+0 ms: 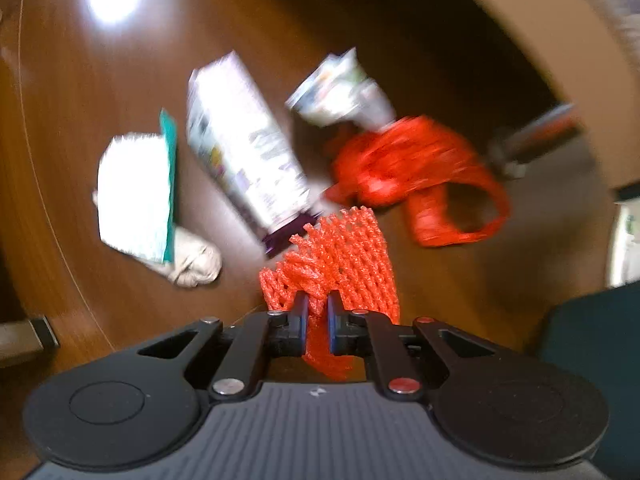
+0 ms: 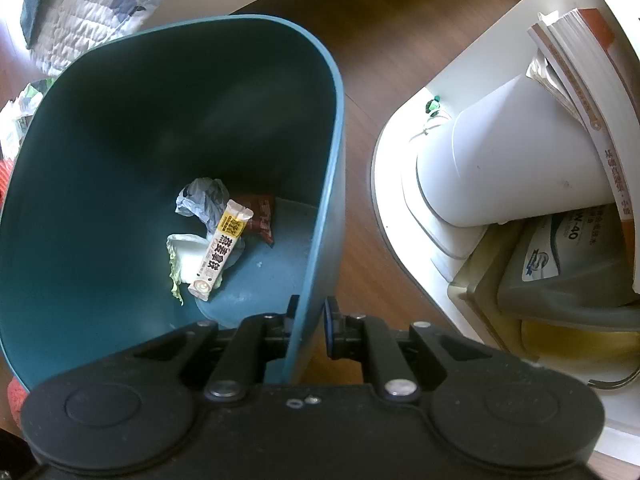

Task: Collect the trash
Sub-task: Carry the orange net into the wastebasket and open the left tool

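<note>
Item: orange foam net sleeve [image 1: 340,256], lower centre of the left view, clamped at its edge in my left gripper [image 1: 318,312]. Light, soft, springy; I judge a pinch on bunched mesh holds best. My right gripper [image 2: 308,316] is clamped on the teal bin's [image 2: 334,128] wall.

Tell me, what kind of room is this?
Probably a room in someone's home, maybe a bedroom or living room. The floor is shiny dark wood, a quilt lies in one corner, and books stand on a white shelf. A teal bin holds rubbish.
</note>
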Demonstrator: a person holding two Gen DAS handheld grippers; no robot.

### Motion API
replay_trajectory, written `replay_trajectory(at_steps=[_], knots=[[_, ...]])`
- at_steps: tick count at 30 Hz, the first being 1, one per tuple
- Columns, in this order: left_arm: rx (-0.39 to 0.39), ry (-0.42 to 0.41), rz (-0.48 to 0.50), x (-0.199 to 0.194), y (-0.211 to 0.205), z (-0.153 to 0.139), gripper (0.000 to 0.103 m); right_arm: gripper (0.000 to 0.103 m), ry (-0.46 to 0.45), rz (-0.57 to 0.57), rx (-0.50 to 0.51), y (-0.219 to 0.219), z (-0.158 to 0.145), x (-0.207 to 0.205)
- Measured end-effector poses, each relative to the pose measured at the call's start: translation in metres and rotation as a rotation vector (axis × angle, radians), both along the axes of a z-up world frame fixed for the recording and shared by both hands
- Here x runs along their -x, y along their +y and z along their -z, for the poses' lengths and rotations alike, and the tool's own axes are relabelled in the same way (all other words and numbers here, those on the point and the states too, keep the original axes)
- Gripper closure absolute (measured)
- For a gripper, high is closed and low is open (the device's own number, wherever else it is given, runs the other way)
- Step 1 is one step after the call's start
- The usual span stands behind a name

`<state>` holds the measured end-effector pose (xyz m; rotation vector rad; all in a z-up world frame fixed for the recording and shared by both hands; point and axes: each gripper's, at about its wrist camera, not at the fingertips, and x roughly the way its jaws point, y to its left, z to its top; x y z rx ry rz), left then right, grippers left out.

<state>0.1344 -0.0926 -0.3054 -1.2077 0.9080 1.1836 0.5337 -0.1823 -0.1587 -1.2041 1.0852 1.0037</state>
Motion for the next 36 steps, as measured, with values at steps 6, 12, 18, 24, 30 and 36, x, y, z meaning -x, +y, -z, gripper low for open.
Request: replay_trajectory(at_steps=[6, 12, 18, 24, 30, 36], knots=[[-0.169, -0.076, 0.141, -0.039, -0.010, -0.087, 0.094, 0.094, 0.001, -0.006, -0.014, 0.000, 0.001, -0.002], [-0.293, -0.231, 0.305, -0.094, -0.028, -0.170, 0.094, 0.094, 0.002, -0.019, -0.021, 0.001, 0.001, -0.002], [-0.290, -0.305, 0.528, -0.175, -0.046, -0.196, 0.094, 0.094, 0.004, -0.033, -0.034, 0.001, 0.001, -0.003], [-0.220, -0.281, 0.695, -0.254, -0.063, -0.174, 0.094, 0.093, 0.013, -0.049, -0.049, 0.001, -0.002, 0.000], [-0.176, -0.281, 0.746, -0.295, -0.072, -0.150, 0.094, 0.093, 0.015, -0.067, -0.052, 0.002, -0.002, 0.000], [-0.157, -0.202, 0.778, -0.329, -0.072, -0.125, 0.094, 0.093, 0.023, -0.061, -0.056, 0.000, -0.002, -0.004]])
